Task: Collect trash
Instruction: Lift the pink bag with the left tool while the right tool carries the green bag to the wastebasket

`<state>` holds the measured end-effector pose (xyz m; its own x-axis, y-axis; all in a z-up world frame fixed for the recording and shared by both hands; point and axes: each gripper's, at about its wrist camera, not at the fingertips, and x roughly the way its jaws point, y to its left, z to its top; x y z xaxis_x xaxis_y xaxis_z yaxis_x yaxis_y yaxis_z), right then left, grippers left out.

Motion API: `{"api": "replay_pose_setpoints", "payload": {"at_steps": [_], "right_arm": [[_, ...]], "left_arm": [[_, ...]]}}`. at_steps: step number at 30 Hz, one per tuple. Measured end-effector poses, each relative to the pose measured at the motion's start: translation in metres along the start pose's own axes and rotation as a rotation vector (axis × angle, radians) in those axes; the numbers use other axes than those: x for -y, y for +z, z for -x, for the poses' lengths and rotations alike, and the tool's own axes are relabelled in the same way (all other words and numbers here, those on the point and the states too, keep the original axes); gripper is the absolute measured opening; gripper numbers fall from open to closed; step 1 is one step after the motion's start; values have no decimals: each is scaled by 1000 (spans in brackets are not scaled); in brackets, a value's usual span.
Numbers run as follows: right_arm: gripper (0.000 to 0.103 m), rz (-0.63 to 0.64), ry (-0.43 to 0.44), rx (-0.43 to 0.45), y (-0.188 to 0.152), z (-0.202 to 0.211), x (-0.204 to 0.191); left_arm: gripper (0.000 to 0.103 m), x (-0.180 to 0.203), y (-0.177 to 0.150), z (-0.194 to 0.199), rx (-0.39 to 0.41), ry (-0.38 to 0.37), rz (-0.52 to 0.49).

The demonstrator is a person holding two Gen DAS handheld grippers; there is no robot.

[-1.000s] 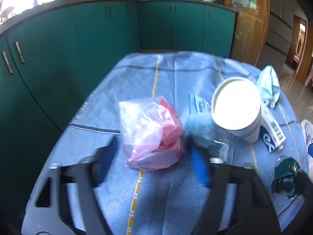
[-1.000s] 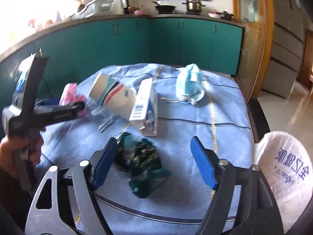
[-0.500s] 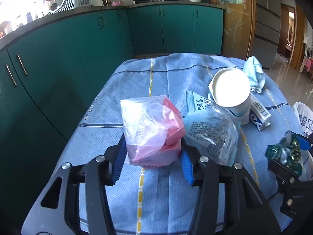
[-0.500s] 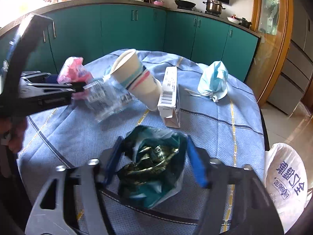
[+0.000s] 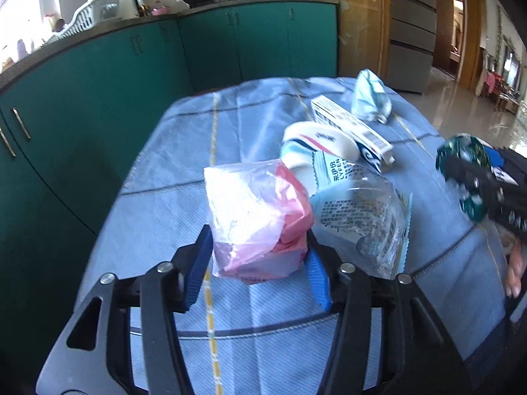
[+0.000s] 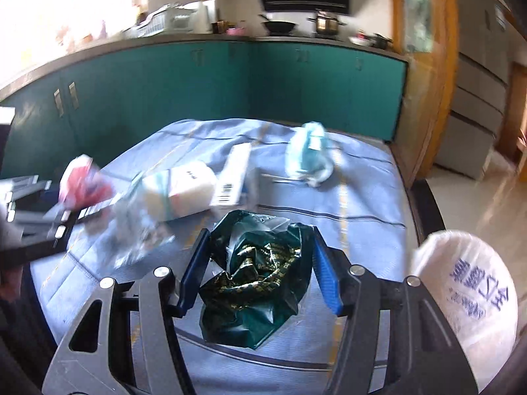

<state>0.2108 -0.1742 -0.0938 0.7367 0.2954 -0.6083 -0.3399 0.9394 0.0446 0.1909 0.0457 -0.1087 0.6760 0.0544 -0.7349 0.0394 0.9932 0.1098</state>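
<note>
Trash: crumpled pink bag (image 5: 257,220) between opening left tongs (image 5: 257,263); right tongs (image 6: 258,265) clamp green wrapper (image 6: 257,276).

The worktop (image 6: 369,194) wears a blue cloth with dark and yellow stripes. A paper cup (image 6: 184,189) lies tipped over near its middle, a long white carton (image 6: 232,177) touching it at three o'clock. A crumpled blue face mask (image 6: 309,154) sits toward one o'clock. A clear printed wrapper (image 5: 365,217) lies at the cup's seven o'clock.
</note>
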Motion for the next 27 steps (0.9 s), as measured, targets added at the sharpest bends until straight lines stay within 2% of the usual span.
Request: {"api": "replay_pose_setpoints", "payload": {"at_steps": [3, 4, 7, 10, 15, 16, 17, 18, 21, 27], "right_arm": [[59, -44, -19, -15, 0, -3, 12], [59, -51, -18, -17, 0, -3, 13], [59, -46, -31, -23, 0, -7, 13], [59, -32, -51, -40, -2, -13, 11], [59, -7, -76, -66, -5, -21, 7], [59, -1, -81, -70, -5, -22, 6], [59, 5, -86, -75, -6, -22, 5], [59, 10, -90, -79, -7, -24, 4], [59, 30, -111, -96, -8, -28, 1], [59, 64, -110, -81, -8, -26, -7]], "left_arm": [[64, 1, -5, -6, -22, 6, -1], [68, -1, -6, -6, -24, 1, 5], [79, -7, -5, -1, -10, -17, 35], [85, -13, -2, 1, 11, 4, 46], [86, -17, -6, -24, -48, 8, 59], [82, -17, -8, -29, -62, 8, 56], [72, -16, -10, -33, -73, 10, 50], [71, -14, -12, -37, -87, 17, 41], [70, -13, -10, -33, -65, 45, 23], [69, -15, -2, 0, 54, 165, -19]]}}
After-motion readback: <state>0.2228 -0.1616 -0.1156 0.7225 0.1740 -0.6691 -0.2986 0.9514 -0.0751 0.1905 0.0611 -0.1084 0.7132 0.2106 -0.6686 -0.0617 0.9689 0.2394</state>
